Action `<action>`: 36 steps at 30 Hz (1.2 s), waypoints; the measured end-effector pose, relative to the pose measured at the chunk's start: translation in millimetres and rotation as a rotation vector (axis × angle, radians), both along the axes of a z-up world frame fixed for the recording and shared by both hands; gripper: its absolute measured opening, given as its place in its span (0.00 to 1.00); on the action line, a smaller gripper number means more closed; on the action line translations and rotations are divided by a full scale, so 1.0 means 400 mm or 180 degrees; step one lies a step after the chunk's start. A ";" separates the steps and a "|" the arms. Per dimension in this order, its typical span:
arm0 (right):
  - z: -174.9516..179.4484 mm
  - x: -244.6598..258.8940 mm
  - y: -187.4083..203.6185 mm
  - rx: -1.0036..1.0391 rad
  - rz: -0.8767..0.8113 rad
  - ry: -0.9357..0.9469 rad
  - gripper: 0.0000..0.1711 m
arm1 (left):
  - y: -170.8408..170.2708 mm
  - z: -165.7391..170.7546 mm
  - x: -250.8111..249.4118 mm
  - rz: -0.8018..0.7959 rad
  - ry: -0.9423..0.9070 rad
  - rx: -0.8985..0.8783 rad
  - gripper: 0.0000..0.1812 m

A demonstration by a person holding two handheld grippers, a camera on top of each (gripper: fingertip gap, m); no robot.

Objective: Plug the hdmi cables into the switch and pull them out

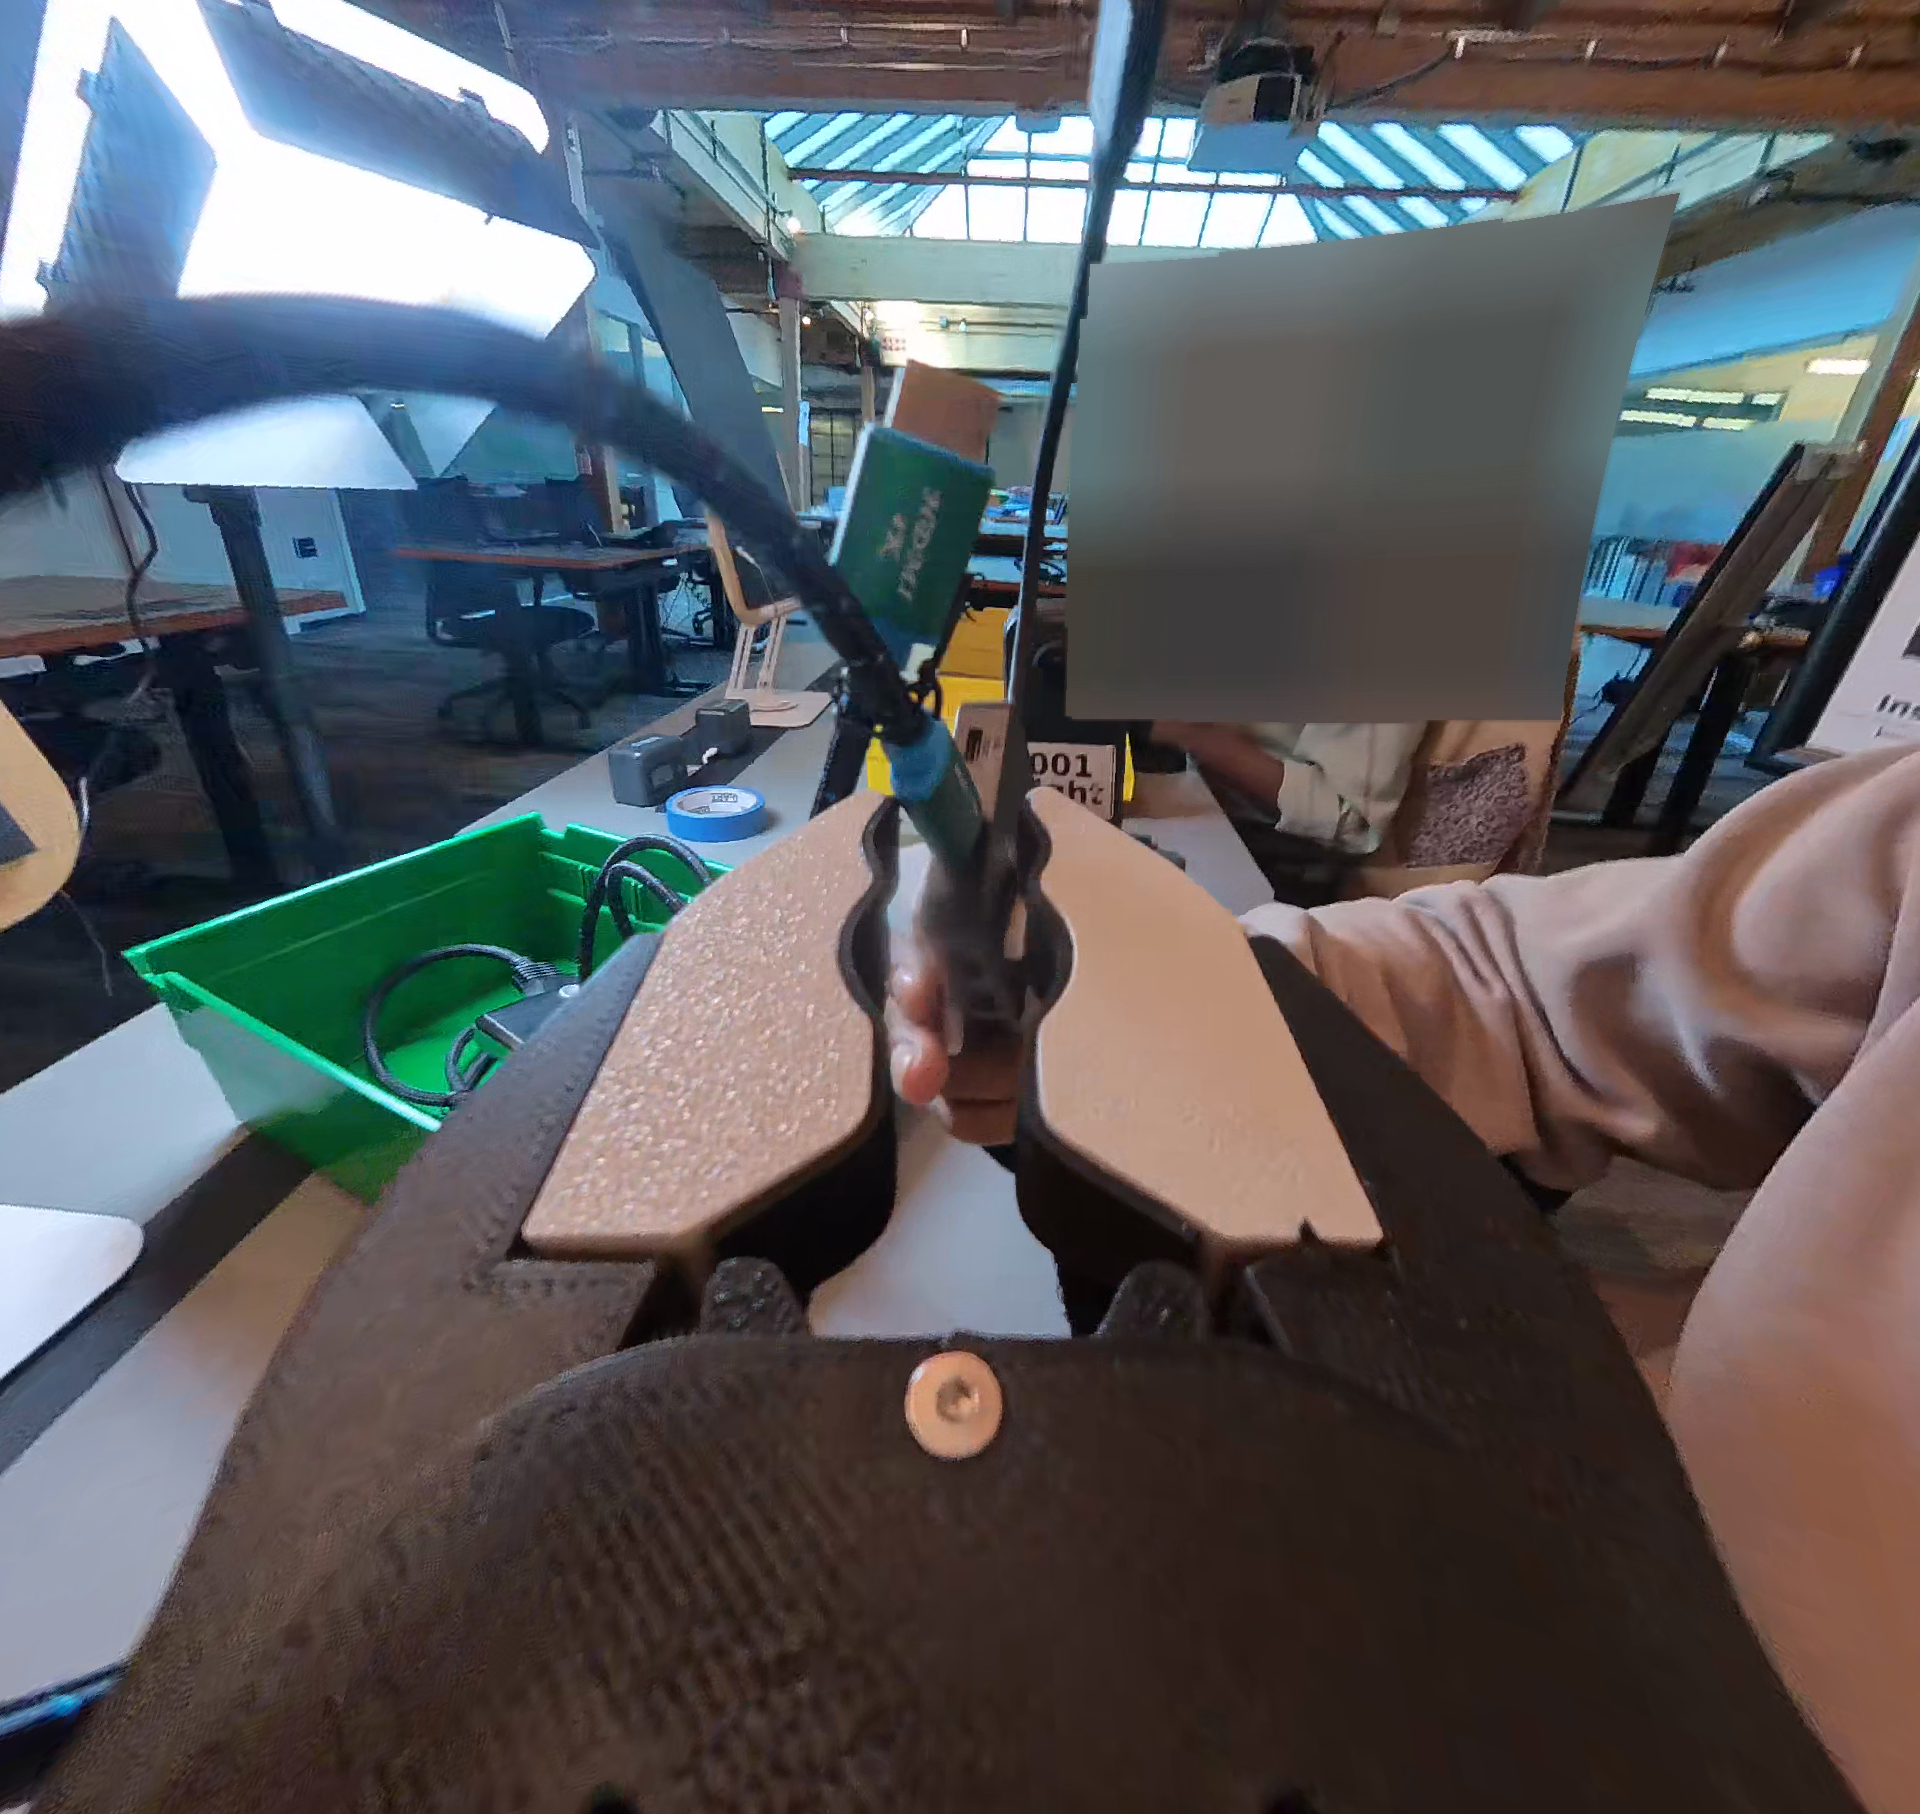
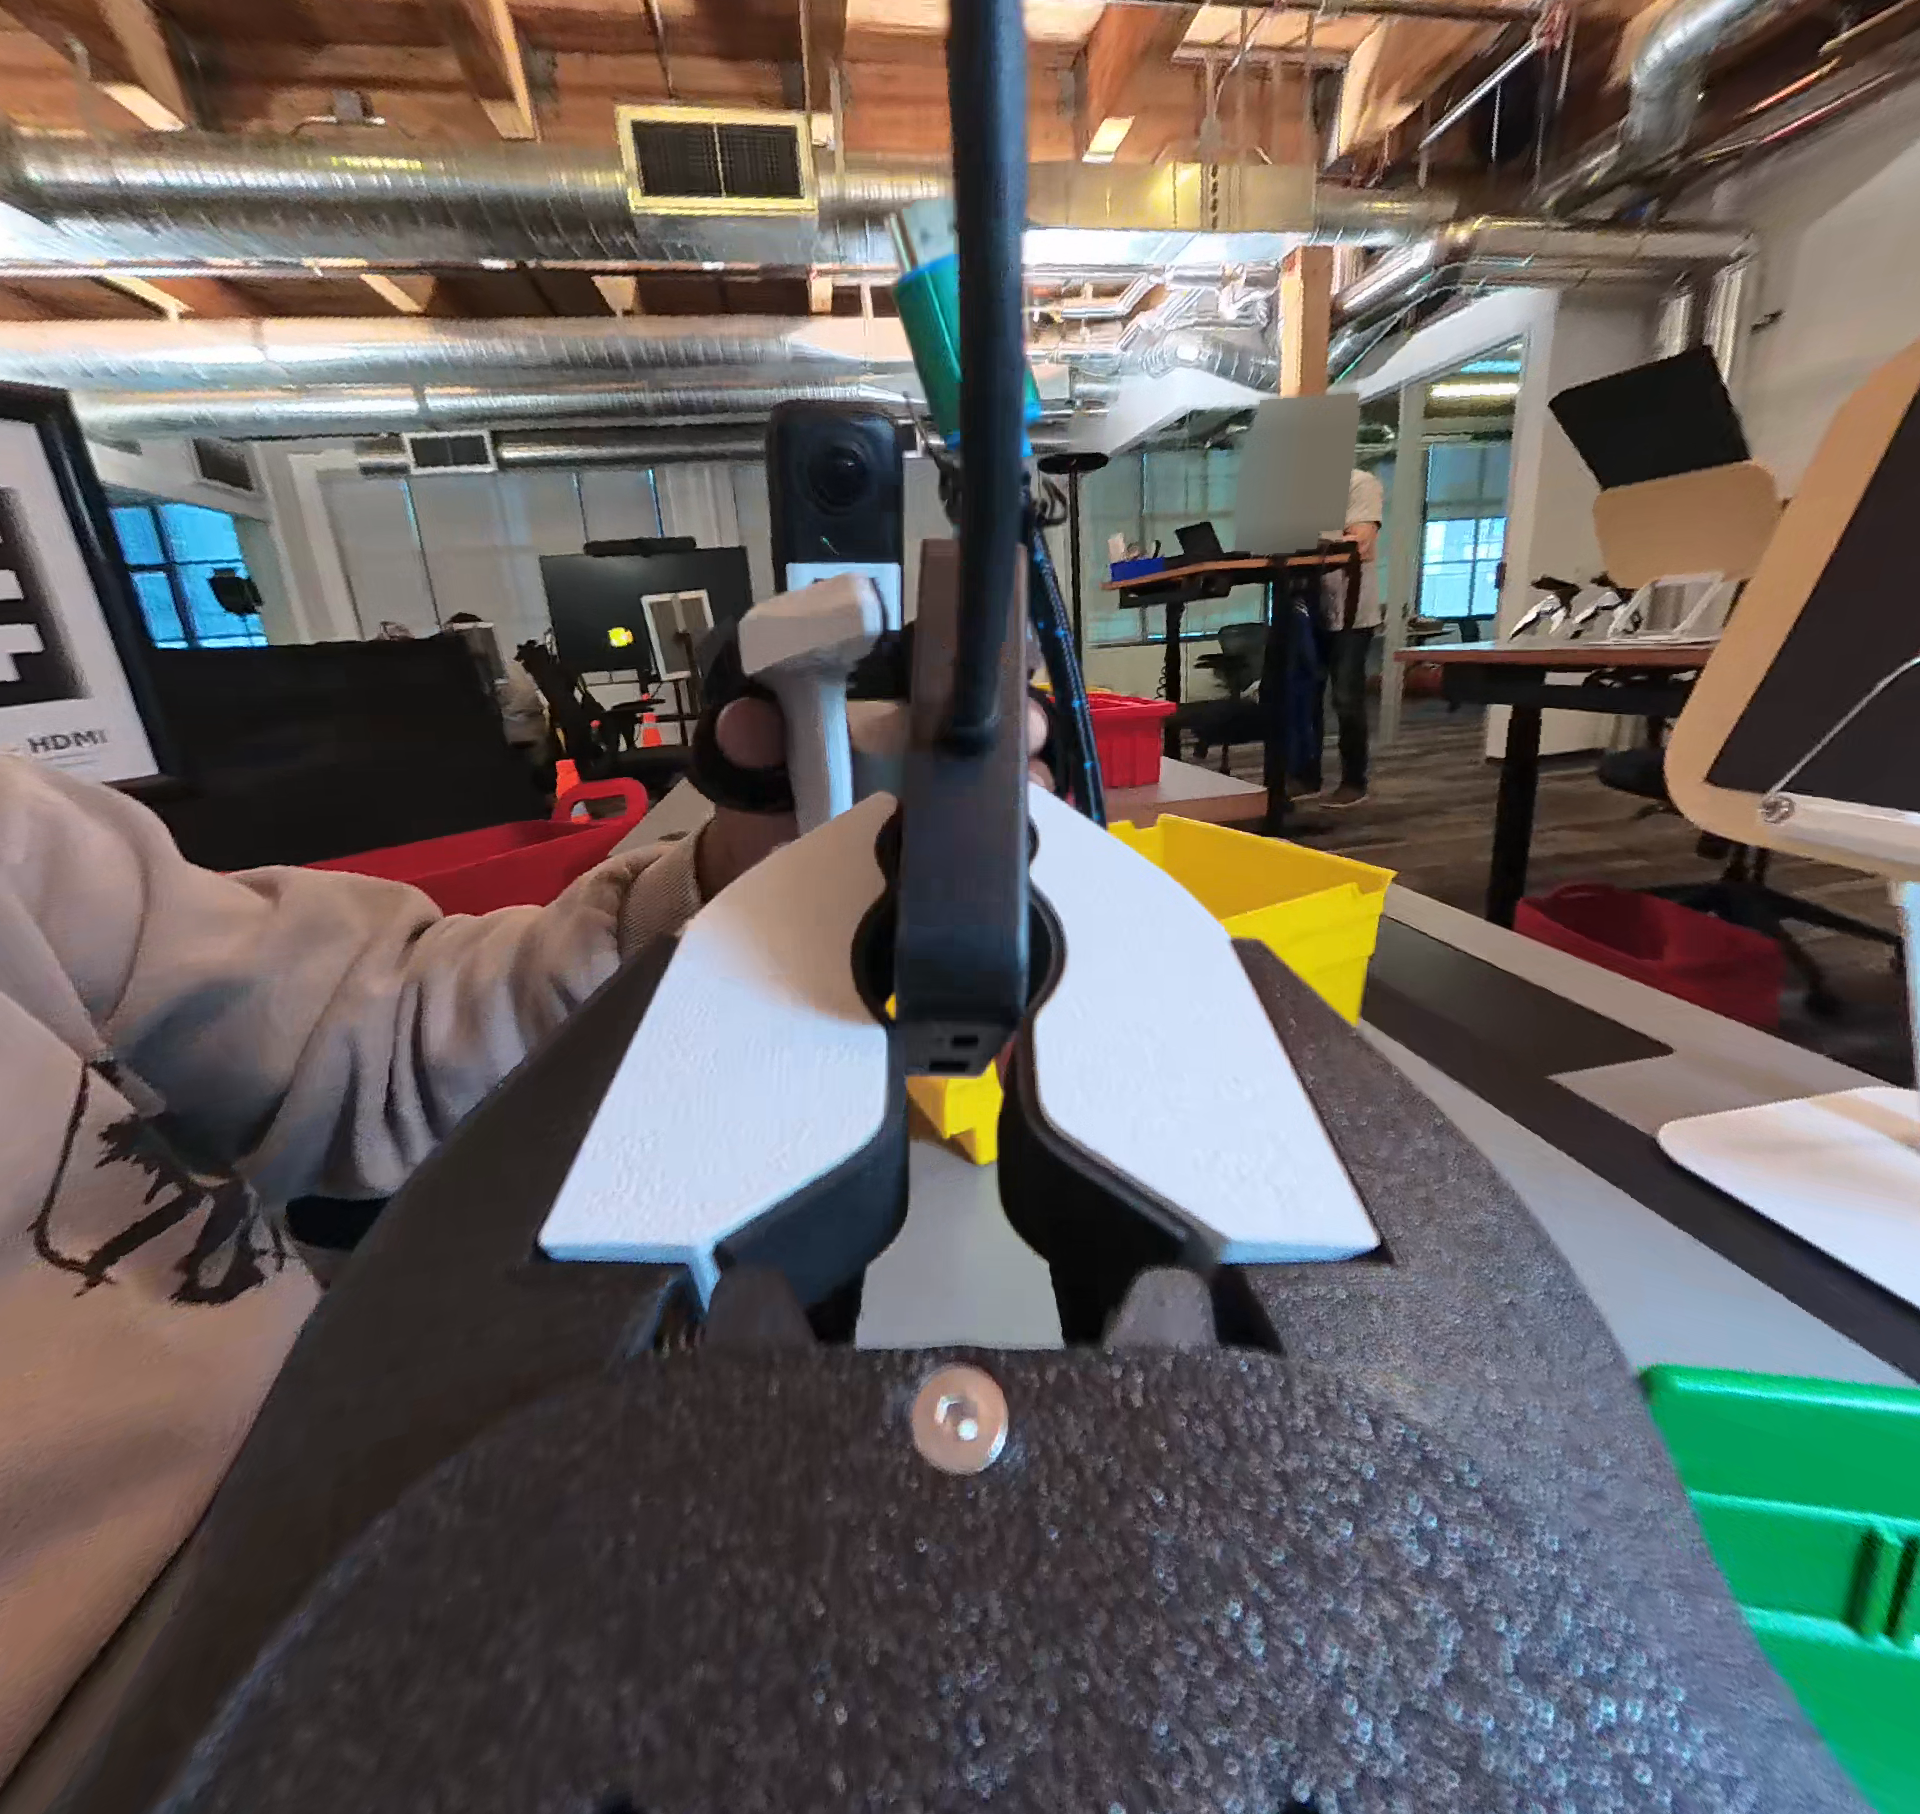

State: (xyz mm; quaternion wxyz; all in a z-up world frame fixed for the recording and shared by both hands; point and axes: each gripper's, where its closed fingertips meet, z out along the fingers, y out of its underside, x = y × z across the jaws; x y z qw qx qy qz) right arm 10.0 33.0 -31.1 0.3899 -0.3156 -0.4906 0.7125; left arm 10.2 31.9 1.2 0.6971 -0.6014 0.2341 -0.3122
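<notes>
Two tools are meeting above the bench (image 1: 104, 1452), facing each other. The right tool (image 2: 961, 933) is closing almost fully on the black switch (image 2: 956, 829), gripping it edge-on with its open ports pointing toward the camera at 6 o'clock. A black cable (image 2: 982, 310) is rising from the switch's far end toward 12 o'clock. The left tool (image 1: 961, 891) is likewise nearly shut and appears to be clamping a green plug (image 1: 940, 808), whose braided cable (image 1: 623, 414) is arching away toward 10 o'clock. Whether this plug is seated I cannot tell.

For a clean step, I judge the right tool should be holding the switch rigid while the left is moving the plug straight along the port's axis, without twisting.

A second green plug (image 1: 914, 538) is sticking up at 12 o'clock just beyond the fingers, and the looping cables may be dragging sideways. A green bin (image 1: 312, 943) with coiled cables (image 1: 436, 1026) is sitting at 9 o'clock of the left tool, a yellow bin (image 2: 1278, 891) at 2 o'clock of the right, and a blue tape roll (image 1: 715, 812) is lying at 11 o'clock, well apart.
</notes>
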 end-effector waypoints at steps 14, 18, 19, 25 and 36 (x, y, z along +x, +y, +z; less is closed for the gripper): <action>-0.052 -0.017 -0.034 -0.0005 0.0244 -0.0373 0.09 | -0.004 -0.022 -0.019 0.0280 0.0656 0.0014 0.12; -0.081 -0.022 -0.039 0.0268 0.0233 -0.0551 0.09 | -0.014 -0.055 -0.023 0.0243 0.1011 -0.0188 0.12; -0.081 -0.020 -0.042 0.0277 0.0268 -0.0555 0.09 | -0.017 -0.057 -0.021 0.0194 0.0985 -0.0228 0.12; -0.075 -0.016 -0.054 0.0136 0.0365 -0.0407 0.09 | -0.025 -0.058 -0.007 -0.0014 0.0730 -0.0281 0.11; -0.074 -0.026 -0.046 0.0479 0.0094 -0.0408 0.09 | -0.024 -0.054 -0.019 0.0098 0.0917 -0.0105 0.10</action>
